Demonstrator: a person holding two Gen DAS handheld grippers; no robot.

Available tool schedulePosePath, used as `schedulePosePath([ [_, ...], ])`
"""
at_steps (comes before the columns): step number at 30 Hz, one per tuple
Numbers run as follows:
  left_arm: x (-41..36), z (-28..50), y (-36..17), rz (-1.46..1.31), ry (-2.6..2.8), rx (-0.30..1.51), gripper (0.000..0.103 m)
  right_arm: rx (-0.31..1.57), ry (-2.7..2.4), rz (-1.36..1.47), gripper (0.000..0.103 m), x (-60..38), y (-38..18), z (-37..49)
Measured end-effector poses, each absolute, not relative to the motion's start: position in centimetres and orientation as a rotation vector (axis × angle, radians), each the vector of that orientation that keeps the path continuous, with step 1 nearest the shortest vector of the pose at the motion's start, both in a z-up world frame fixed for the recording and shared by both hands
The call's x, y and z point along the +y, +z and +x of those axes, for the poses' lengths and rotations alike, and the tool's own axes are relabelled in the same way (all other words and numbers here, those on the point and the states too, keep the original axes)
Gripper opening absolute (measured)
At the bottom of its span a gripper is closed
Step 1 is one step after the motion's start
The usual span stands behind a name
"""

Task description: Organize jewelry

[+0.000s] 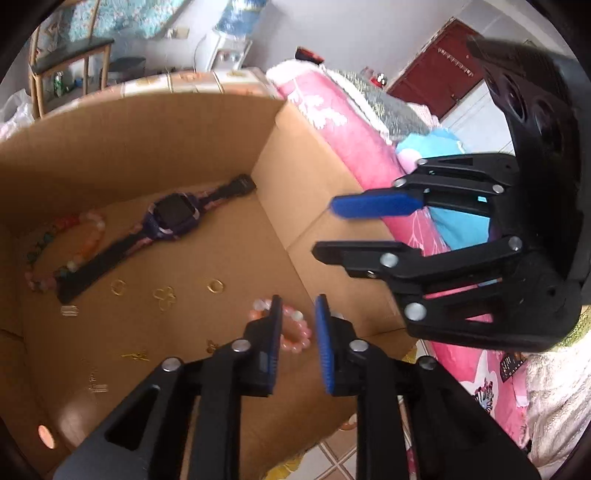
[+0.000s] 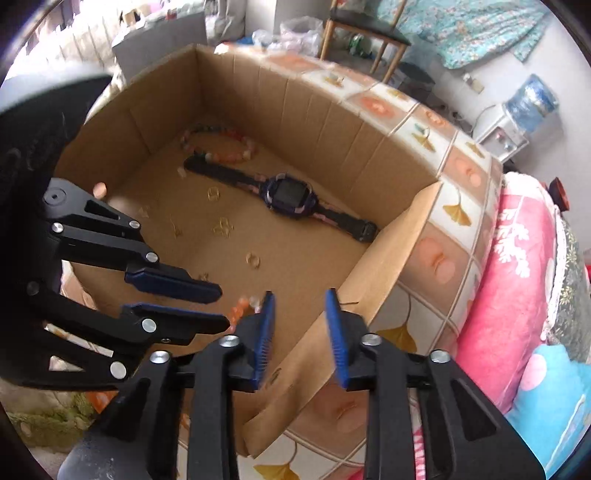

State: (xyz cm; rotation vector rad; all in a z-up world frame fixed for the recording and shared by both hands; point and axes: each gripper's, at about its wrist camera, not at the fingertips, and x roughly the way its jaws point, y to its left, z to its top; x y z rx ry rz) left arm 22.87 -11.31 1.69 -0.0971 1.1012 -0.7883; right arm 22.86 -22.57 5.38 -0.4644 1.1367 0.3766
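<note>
A cardboard box (image 1: 303,177) holds the jewelry. Inside lie a purple watch (image 1: 173,218) with a dark strap, a multicoloured bead bracelet (image 1: 74,243), several small gold rings (image 1: 215,286) and a pink bead bracelet (image 1: 291,330). My left gripper (image 1: 297,306) is open just above the pink bracelet, which shows between and behind its fingers. My right gripper (image 1: 325,229) is open and empty over the box's right wall. In the right wrist view the right gripper (image 2: 299,299) hovers at the box's near corner, with the left gripper (image 2: 219,304), the watch (image 2: 290,195) and the pink bracelet (image 2: 242,306) to its left.
The box (image 2: 391,254) rests on a tiled-pattern cloth (image 2: 443,229). Pink bedding (image 1: 354,147) lies to the right of it. A chair (image 2: 365,33) and a water dispenser (image 2: 524,107) stand beyond.
</note>
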Motion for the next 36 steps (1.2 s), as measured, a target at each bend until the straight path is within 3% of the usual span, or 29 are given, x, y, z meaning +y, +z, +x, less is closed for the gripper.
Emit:
schedulePosePath([
  [3, -9.6, 21.8, 3.6, -0.081, -0.764, 1.009, 0.035, 1.033, 0.334, -0.311, 0.048, -24.3, 8.1, 21.2],
  [4, -9.1, 21.6, 4.0, -0.073, -0.752, 0.985, 0.038, 0.995, 0.316, -0.260, 0.057, -24.9, 9.0, 20.5],
  [8, -6.2, 19.0, 7.6, -0.043, -0.673, 0.818, 0.068, 0.811, 0.245, -0.045, 0.078, -26.5, 12.5, 16.7],
  [14, -3.1, 14.8, 11.5, 0.025, -0.508, 0.646, 0.097, 0.658, 0.136, 0.093, 0.093, -24.9, 13.5, 11.9],
  [26, 0.8, 10.5, 12.4, 0.087, -0.119, 0.581, 0.097, 0.753, -0.092, 0.102, 0.095, -21.6, 10.0, 10.1],
  [36, 0.9, 12.1, 8.1, 0.092, -0.035, 0.797, 0.097, 0.812, -0.100, 0.074, 0.095, -19.8, 8.3, 9.2],
])
